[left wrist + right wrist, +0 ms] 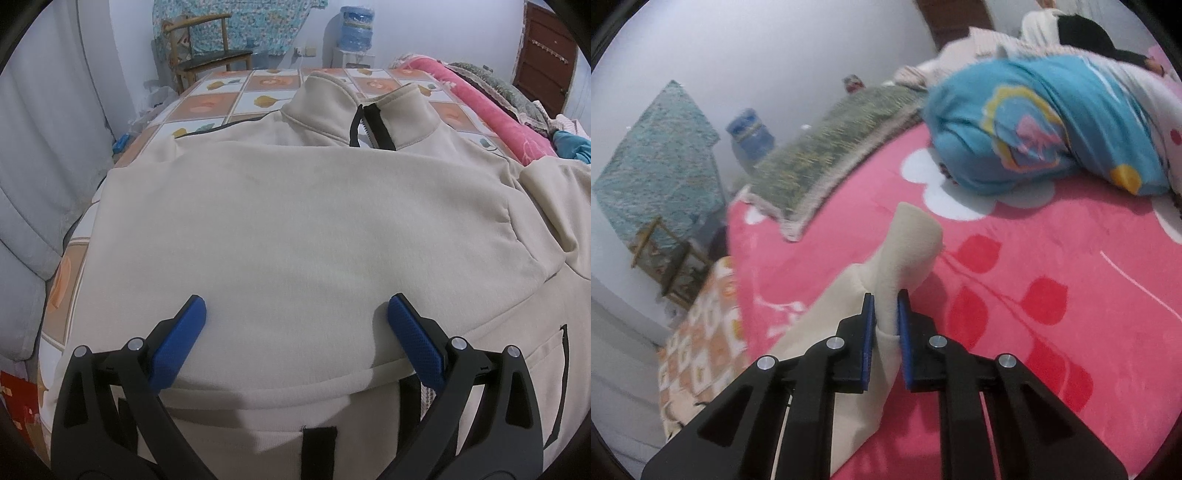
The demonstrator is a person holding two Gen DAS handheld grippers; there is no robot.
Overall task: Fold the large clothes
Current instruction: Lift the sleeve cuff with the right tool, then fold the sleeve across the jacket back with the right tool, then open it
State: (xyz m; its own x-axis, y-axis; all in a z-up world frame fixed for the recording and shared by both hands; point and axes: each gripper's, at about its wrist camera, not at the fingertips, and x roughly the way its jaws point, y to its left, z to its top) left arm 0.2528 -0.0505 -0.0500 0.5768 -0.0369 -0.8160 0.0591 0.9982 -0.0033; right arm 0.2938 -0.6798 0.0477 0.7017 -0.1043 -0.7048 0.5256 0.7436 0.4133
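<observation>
A large cream zip-neck sweatshirt (295,221) lies spread on the bed, its collar and black zipper (373,125) at the far end and one sleeve folded across the body. My left gripper (295,314) hovers open just above the folded sleeve near the hem, blue pads wide apart with nothing between them. In the right wrist view my right gripper (886,310) is shut on the cream sleeve cuff (908,243), which sticks up past the pads, lifted over the pink blanket (1034,295). The rest of that sleeve trails down to the left.
A tiled floral sheet (221,96) covers the bed. A rolled pink blanket (491,114) and a grey-green cushion (827,158) lie along its right side, with a blue bundle of bedding (1045,125) beyond. A wooden chair (207,51) and water dispenser (356,29) stand by the far wall.
</observation>
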